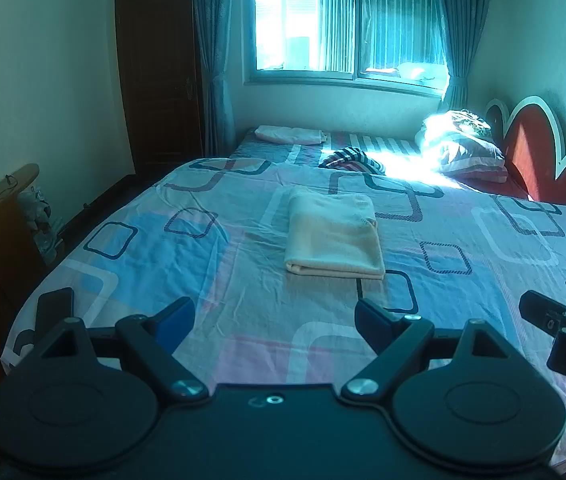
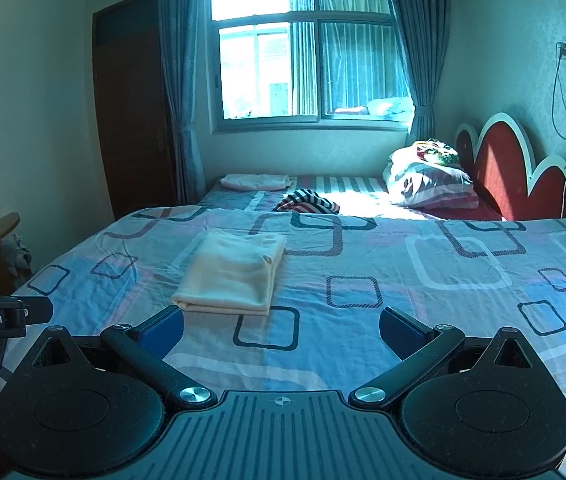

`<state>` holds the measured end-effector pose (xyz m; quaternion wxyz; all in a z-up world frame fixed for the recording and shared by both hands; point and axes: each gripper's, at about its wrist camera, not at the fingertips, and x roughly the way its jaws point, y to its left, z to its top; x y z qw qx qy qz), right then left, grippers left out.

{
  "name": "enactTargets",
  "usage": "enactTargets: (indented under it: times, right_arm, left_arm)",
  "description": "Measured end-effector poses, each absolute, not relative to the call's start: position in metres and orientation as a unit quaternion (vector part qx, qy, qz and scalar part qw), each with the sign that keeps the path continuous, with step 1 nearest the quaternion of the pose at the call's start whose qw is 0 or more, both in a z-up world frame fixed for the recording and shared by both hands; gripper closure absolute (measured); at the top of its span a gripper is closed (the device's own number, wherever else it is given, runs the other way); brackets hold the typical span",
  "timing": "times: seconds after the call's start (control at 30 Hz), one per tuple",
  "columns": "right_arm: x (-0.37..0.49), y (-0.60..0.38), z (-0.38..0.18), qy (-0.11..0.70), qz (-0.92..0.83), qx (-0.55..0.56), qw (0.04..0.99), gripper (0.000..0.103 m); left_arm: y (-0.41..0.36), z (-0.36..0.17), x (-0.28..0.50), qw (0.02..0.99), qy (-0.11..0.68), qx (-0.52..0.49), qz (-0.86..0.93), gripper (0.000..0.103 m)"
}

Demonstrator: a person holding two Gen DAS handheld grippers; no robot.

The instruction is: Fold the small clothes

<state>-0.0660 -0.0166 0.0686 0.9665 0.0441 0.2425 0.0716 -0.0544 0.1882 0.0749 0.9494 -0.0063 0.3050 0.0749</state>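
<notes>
Both the left gripper [image 1: 275,318] and right gripper [image 2: 281,328] hover wide open, holding nothing, above the bedsheet [image 1: 187,264]. Beyond, the cream garment [image 1: 333,236] lies neatly folded; farther off, a striped garment [image 1: 353,159] looks crumpled, probably unfolded.

Sunlit curtained window [image 2: 307,56] behind patterned bed [image 2: 423,280], red headboard [image 2: 511,172].

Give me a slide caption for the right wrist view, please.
Open right gripper poised before a folded cream garment on the patterned bed.
</notes>
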Motion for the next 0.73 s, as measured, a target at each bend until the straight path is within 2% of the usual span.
enactTargets:
  times: [0.57,0.73]
  right_arm:
    - [-0.045,-0.014,0.056,0.26,0.075,0.044,0.962,0.0]
    - [-0.031,-0.017,0.044,0.273,0.064,0.041,0.959,0.0]
  left_arm:
    - [0.19,0.058,-0.027,0.949,0.311,-0.018,0.048,0.018]
    - [0.191,0.043,0.005,0.945,0.323,-0.01,0.047,0.017]
